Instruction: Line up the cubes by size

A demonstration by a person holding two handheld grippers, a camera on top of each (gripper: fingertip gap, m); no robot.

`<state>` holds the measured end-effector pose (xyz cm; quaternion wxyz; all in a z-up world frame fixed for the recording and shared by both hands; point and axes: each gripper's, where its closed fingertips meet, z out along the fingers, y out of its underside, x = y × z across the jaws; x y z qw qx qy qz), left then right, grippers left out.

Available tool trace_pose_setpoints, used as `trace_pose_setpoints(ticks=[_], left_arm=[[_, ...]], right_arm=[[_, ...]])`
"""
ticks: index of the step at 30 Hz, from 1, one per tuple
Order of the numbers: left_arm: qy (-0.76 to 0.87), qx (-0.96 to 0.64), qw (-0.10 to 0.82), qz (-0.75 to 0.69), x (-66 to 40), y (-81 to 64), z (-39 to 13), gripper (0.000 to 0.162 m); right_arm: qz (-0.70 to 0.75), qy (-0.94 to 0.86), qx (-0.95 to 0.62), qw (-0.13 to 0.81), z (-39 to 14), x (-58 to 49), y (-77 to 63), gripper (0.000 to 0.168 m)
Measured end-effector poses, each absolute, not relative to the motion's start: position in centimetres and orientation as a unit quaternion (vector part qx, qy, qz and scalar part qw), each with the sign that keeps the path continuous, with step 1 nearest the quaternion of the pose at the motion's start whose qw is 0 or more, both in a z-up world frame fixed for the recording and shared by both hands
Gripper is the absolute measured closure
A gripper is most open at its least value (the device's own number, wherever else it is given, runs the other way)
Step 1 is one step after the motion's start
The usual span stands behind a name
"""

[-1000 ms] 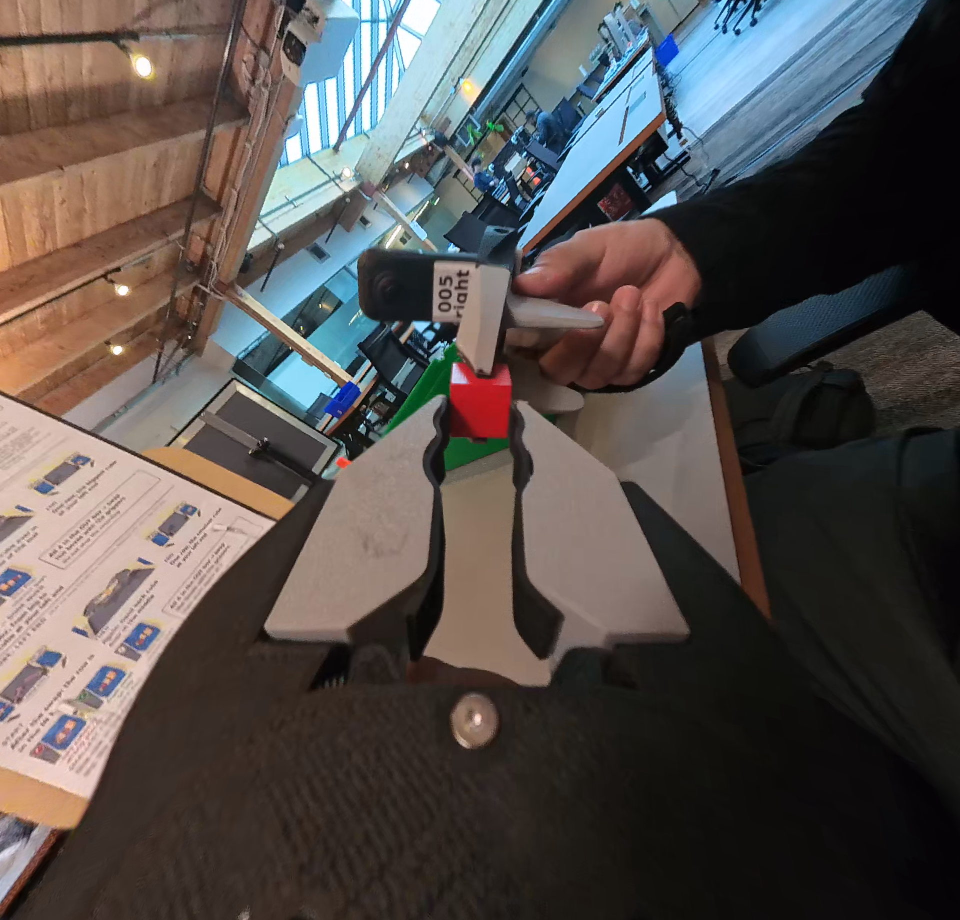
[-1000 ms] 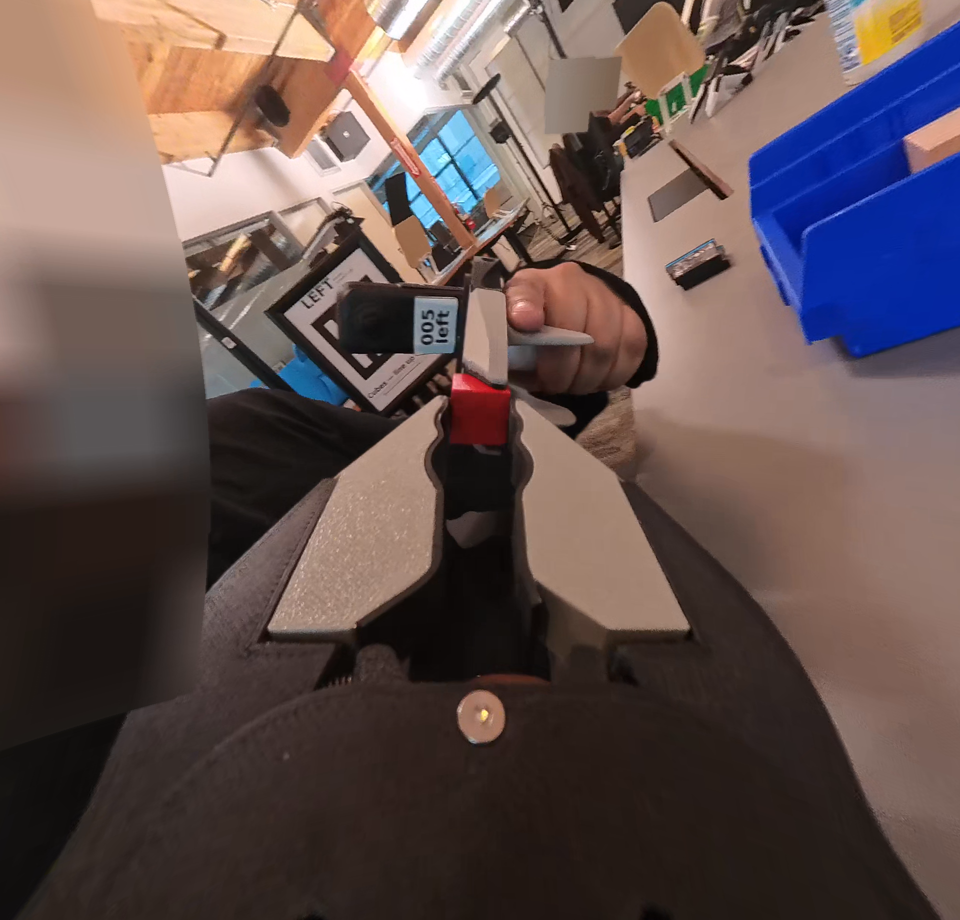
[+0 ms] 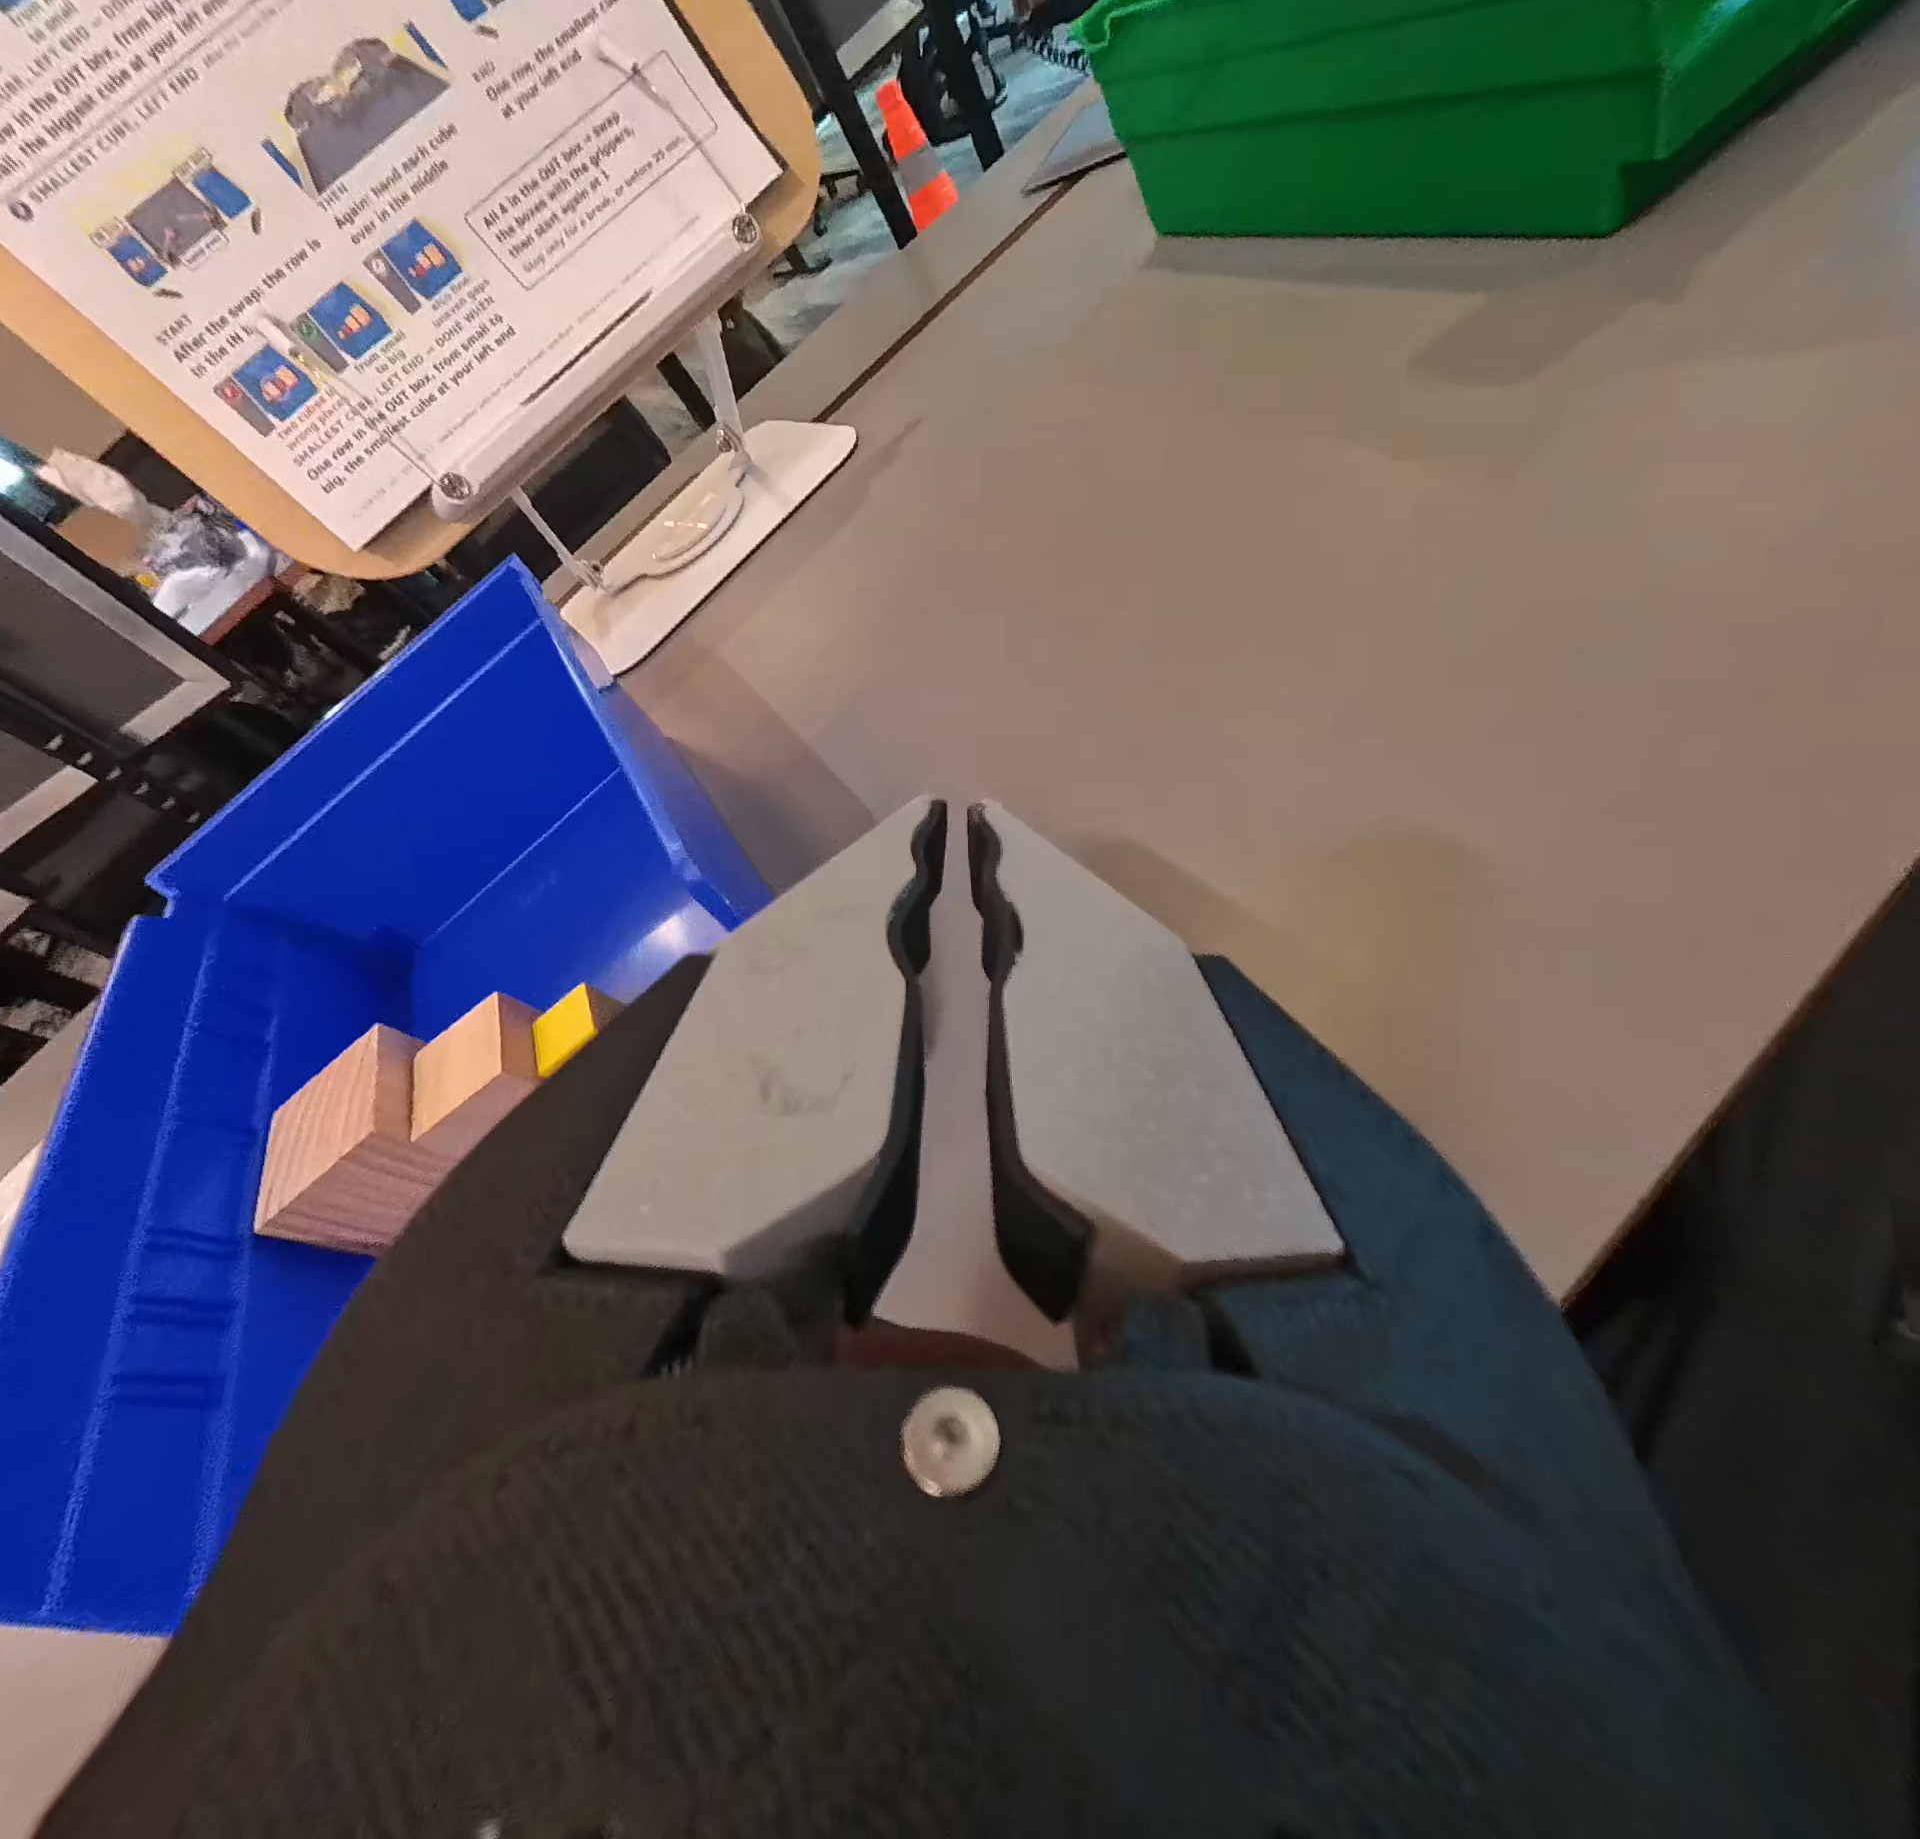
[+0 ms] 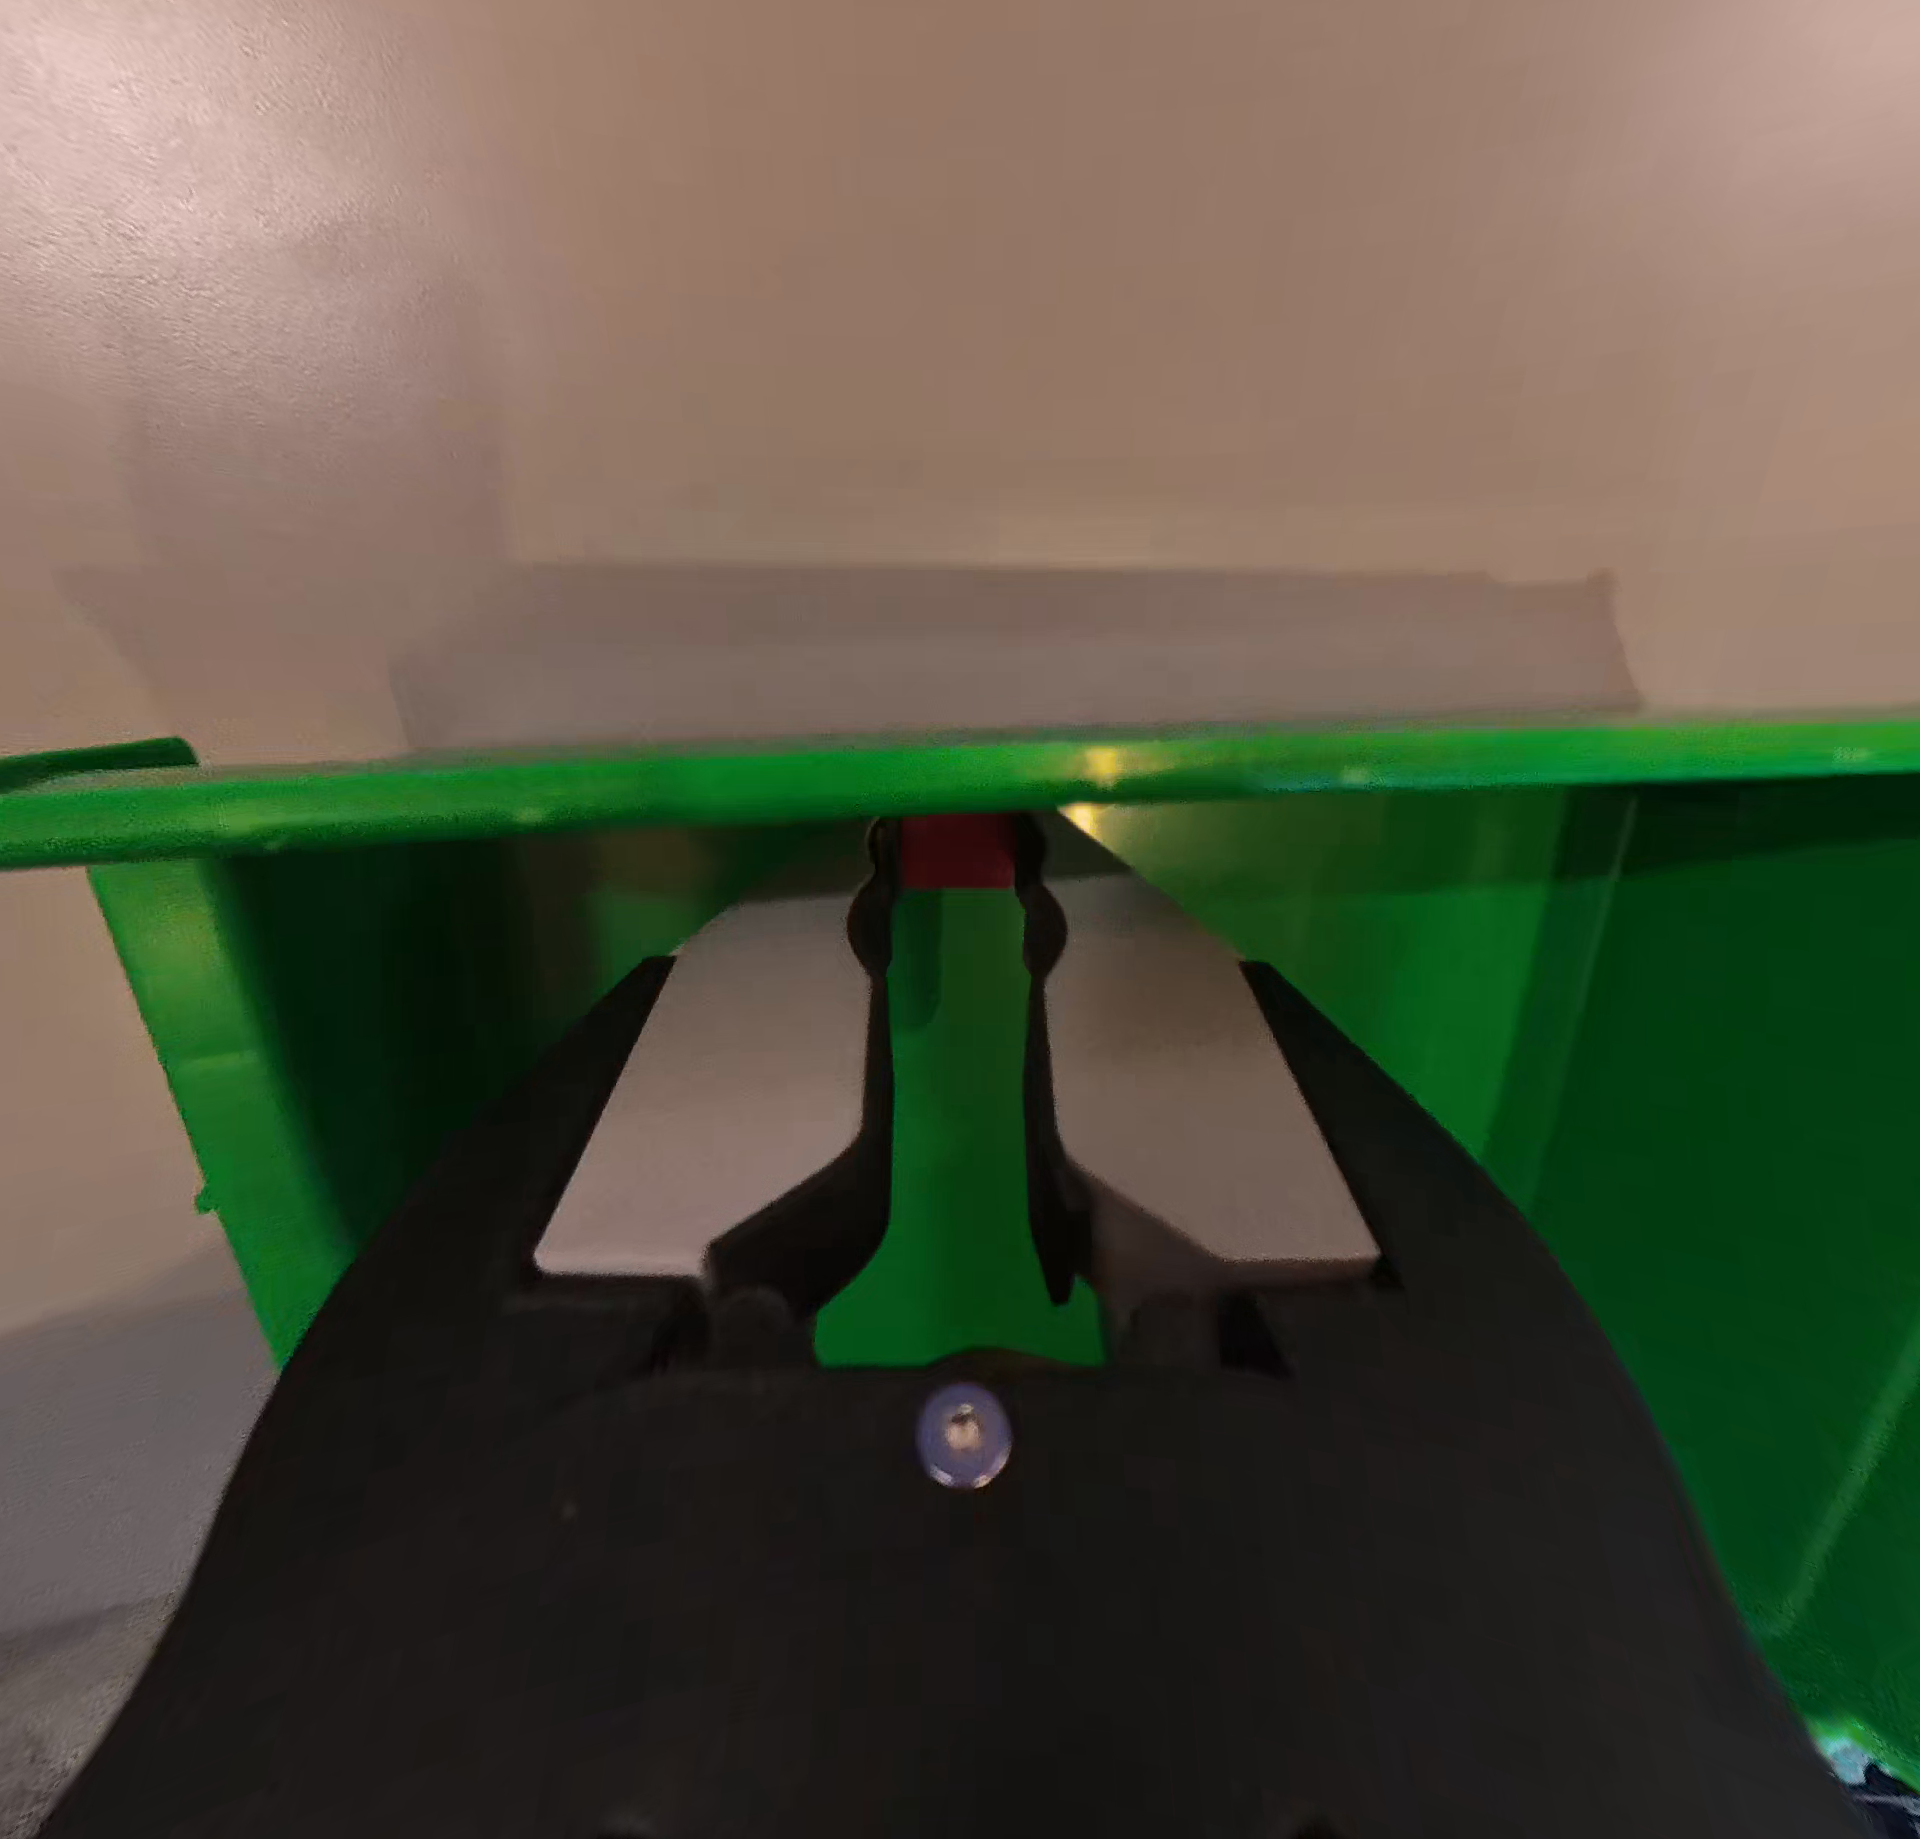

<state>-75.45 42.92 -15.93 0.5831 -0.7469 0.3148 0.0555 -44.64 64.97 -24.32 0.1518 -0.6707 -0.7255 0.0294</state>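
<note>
I am holding the small red cube [image 4: 956, 851] clamped in my right tool [image 4: 956, 854], inside the green plastic bin [image 4: 312, 1010] by its far wall; releasing crooked risks tumbling it. My left tool [image 3: 957, 823] is hovering nearly together, empty.

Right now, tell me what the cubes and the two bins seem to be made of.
Two larger cubes: bare wood, visible grain, matt. Yellow cube and red cube: flat even colour, probably painted wood or plastic. Blue bin and green bin: moulded plastic, slight sheen.
</note>
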Motion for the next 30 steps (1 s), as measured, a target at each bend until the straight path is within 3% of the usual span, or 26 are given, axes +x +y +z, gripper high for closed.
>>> trace_pose_setpoints(ticks=[2,6,10,13,17,19,22,24,27,30], left_arm=[[0.311,-0.75,0.582,0.049,-75.4,43.1,-16.2,0.161],[0.317,-0.752,0.577,0.039,-75.1,43.1,-16.6,0.159],[0.323,-0.754,0.57,0.041,-75.3,42.7,-16.8,0.157],[0.31,-0.765,0.562,0.049,-76.3,42.8,-17.1,0.156],[0.261,-0.779,0.561,0.098,-79.6,43.7,-16.4,0.155],[0.238,-0.789,0.553,0.123,-81.2,44.0,-16.2,0.155],[0.216,-0.803,0.542,0.121,-82.0,44.4,-16.6,0.152],[0.21,-0.805,0.547,0.095,-81.5,44.9,-17.0,0.147],[0.2,-0.814,0.542,0.06,-80.5,45.7,-17.9,0.114],[0.186,-0.82,0.538,0.066,-80.6,46.8,-18.7,0.108]], right_arm=[[0.02,-0.727,-0.668,0.157,-24.6,-44.8,65.4,0.15],[0.026,-0.706,-0.688,0.166,-23.9,-44.3,65.5,0.133],[0.096,-0.658,-0.703,0.254,-19.8,-44.7,64.2,0.122],[0.176,-0.62,-0.702,0.303,-17.1,-45.6,60.9,0.13],[0.117,-0.627,-0.697,0.329,-17.9,-45.4,58.3,0.12],[0.108,-0.63,-0.696,0.328,-18.4,-45.6,57.2,0.132],[0.091,-0.612,-0.717,0.321,-18.9,-45.2,57.2,0.11],[0.113,-0.588,-0.725,0.34,-17.8,-45.1,57.1,0.105],[0.19,-0.533,-0.73,0.383,-15.0,-46.0,56.2,0.086],[0.235,-0.479,-0.739,0.411,-13.9,-48.3,55.6,0.104]])
